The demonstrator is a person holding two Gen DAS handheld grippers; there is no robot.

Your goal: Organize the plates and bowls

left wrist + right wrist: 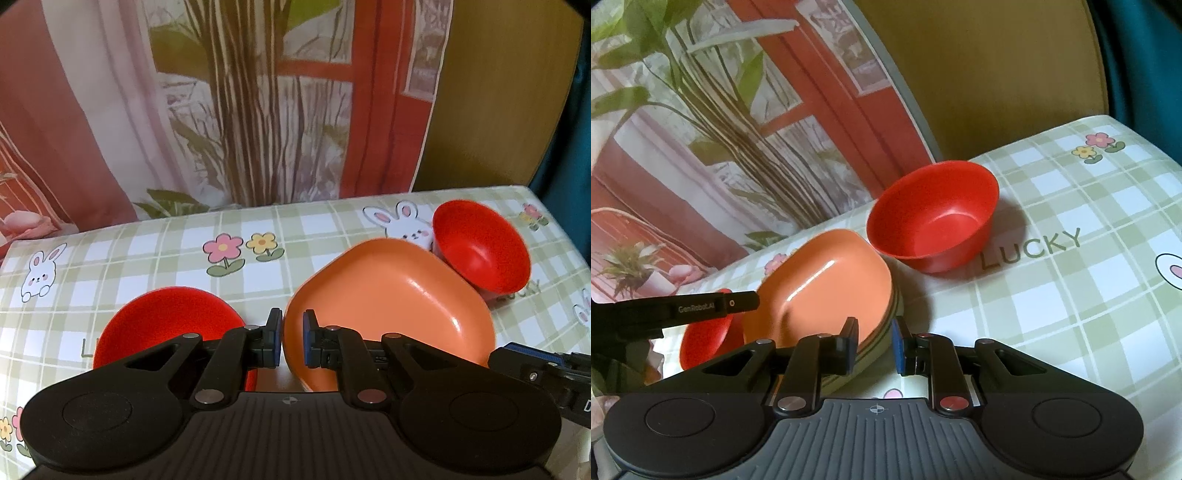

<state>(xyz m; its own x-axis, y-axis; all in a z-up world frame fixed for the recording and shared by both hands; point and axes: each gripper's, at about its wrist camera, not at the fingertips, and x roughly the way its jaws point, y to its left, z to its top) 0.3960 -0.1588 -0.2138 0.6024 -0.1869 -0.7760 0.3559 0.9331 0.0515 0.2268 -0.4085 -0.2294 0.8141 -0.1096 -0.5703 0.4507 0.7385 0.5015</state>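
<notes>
Orange plate (388, 306) tilted, rim pinched between narrowed left tongs (293, 339); right tongs (874, 345) parted around its lower stacked edge. Could slip, striking red bowl (932, 218) just beyond.

The near part of the left red bowl (166, 325) is hidden behind the left gripper (292, 341). In the right wrist view, that bowl (705, 341) is largely covered by the orange plate (827, 284) and the other tool's finger. The plate's near rim (388, 314) is hidden; whether it is pinched cannot be told.
</notes>
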